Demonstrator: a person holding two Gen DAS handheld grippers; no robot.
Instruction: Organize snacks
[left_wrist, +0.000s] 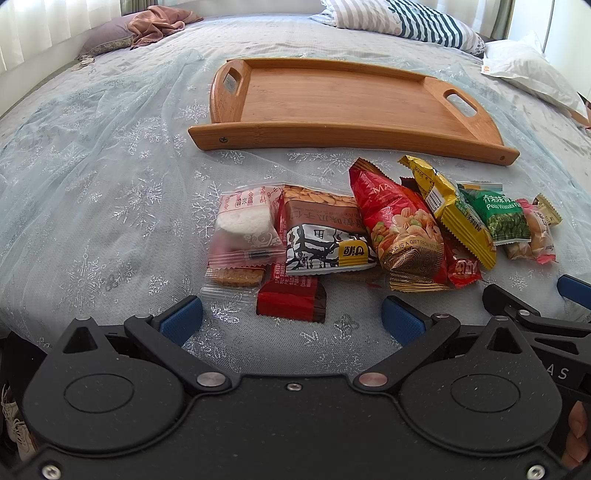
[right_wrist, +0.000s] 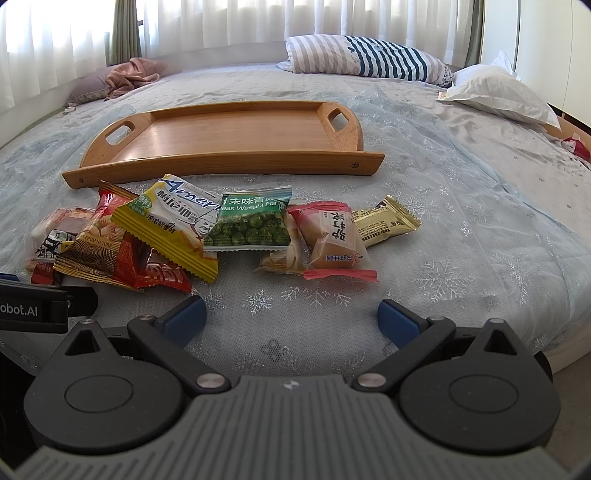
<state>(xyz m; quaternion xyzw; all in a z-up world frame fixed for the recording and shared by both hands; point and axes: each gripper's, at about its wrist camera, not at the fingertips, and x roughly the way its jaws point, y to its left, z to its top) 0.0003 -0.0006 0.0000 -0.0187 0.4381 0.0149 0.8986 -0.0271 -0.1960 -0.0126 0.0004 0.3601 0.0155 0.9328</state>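
Several snack packets lie in a loose row on the bed in front of an empty wooden tray (left_wrist: 332, 99), which also shows in the right wrist view (right_wrist: 236, 129). My left gripper (left_wrist: 291, 321) is open and empty, just short of a dark red packet (left_wrist: 291, 299); behind it lie a pink clear packet (left_wrist: 243, 225), a brown seed packet (left_wrist: 325, 236) and a red nut bag (left_wrist: 399, 225). My right gripper (right_wrist: 291, 321) is open and empty, short of a yellow packet (right_wrist: 173, 229), a green wasabi pea packet (right_wrist: 251, 225), a pink cake packet (right_wrist: 332, 240) and a gold packet (right_wrist: 384, 219).
The bed is covered with a pale blue snowflake cloth (right_wrist: 461, 221). A striped pillow (right_wrist: 369, 55), a white pillow (right_wrist: 495, 88) and a pink cloth (right_wrist: 129, 74) lie at the far side. The right gripper's edge shows in the left wrist view (left_wrist: 535, 314).
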